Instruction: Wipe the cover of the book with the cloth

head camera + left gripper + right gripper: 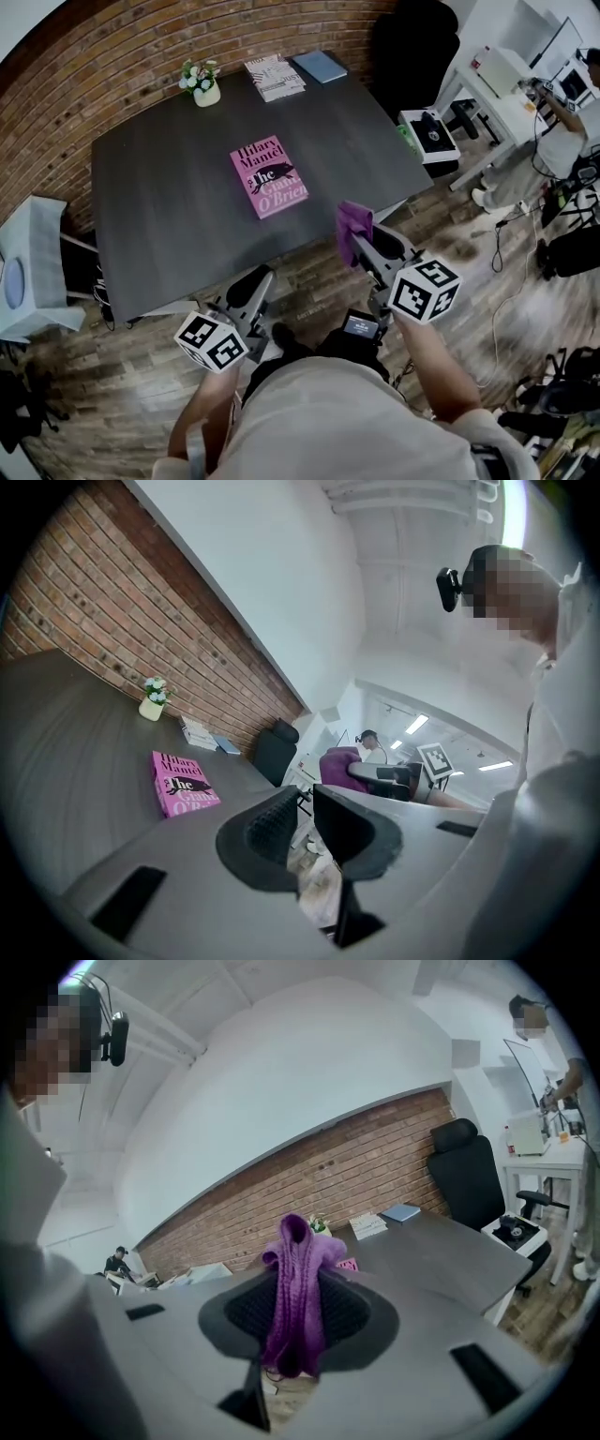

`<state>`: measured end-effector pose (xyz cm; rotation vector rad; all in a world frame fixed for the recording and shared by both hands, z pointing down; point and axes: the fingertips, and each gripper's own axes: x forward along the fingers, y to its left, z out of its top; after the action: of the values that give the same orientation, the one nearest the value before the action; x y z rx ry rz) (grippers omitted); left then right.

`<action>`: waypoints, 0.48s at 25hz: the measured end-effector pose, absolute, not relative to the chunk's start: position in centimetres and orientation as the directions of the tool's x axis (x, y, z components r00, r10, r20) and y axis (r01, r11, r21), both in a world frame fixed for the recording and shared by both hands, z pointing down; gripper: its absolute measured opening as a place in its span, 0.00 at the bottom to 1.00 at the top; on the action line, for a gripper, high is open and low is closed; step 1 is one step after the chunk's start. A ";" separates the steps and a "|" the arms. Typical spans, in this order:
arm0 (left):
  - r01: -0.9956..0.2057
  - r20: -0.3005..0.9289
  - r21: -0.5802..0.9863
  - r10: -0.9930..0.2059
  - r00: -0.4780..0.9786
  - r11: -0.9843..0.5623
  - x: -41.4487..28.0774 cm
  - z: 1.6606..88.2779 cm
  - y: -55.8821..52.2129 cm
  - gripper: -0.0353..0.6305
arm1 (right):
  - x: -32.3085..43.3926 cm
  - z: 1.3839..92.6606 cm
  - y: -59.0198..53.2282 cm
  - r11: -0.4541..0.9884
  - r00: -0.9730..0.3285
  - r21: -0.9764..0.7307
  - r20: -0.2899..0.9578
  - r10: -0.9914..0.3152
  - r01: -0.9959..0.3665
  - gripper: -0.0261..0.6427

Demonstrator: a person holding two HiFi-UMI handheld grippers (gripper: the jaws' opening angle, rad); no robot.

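1. Closest to the person, both tools are held over the wooden floor (84,375), short of the near edge of the bench (169,216).
2. The left tongs (305,819) stand slightly parted, with a narrow gap and nothing in it; the floor shows through the gap. In the head view the left tongs (251,283) point toward the bench's front edge.
3. The right tongs (298,1309) are clenched on the purple cloth (298,1279). The cloth is pinched between the ribbed pads and bunches up above them, with a little hanging below. From the head view the right tongs (361,242) carry the cloth (352,225) right at the bench's near edge, clear of the book.
4. The pink book (269,176) lies flat, cover up, around the middle of the dark bench, well apart from both tools and untouched.
5. Along the far edge stand a small white pot of flowers (202,84), a stack of papers (275,79) and a blue book (319,66).
6. Behind them runs a brick wall (122,56).
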<state>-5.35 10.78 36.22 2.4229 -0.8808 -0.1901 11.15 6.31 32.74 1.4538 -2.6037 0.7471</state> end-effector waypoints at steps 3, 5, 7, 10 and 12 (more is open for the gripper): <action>-0.562 0.069 0.543 -0.634 0.770 -0.624 -5.4 37.1 9.3 0.15 | 10.9 33.7 4.3 0.435 -0.546 -0.360 0.313 -0.777 -0.825 0.21; -0.575 0.084 0.547 -0.644 0.760 -0.608 -5.2 37.8 8.5 0.15 | 11.0 34.3 3.0 0.441 -0.550 -0.351 0.333 -0.766 -0.826 0.21; -0.591 0.097 0.548 -0.657 0.747 -0.591 -4.9 38.4 7.5 0.15 | 11.2 34.9 1.4 0.453 -0.564 -0.352 0.349 -0.748 -0.819 0.21; -0.625 0.119 0.538 -0.683 0.720 -0.565 -4.5 39.4 5.4 0.15 | 11.2 35.8 -1.6 0.489 -0.602 -0.361 0.365 -0.710 -0.794 0.21; -0.659 0.144 0.527 -0.708 0.692 -0.537 -4.4 40.3 3.7 0.15 | 11.0 36.6 -3.8 0.515 -0.630 -0.367 0.382 -0.676 -0.775 0.21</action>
<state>-4.37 3.66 40.29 2.3460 -1.0456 -0.1159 10.99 -3.79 36.64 1.2421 -2.5637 0.7653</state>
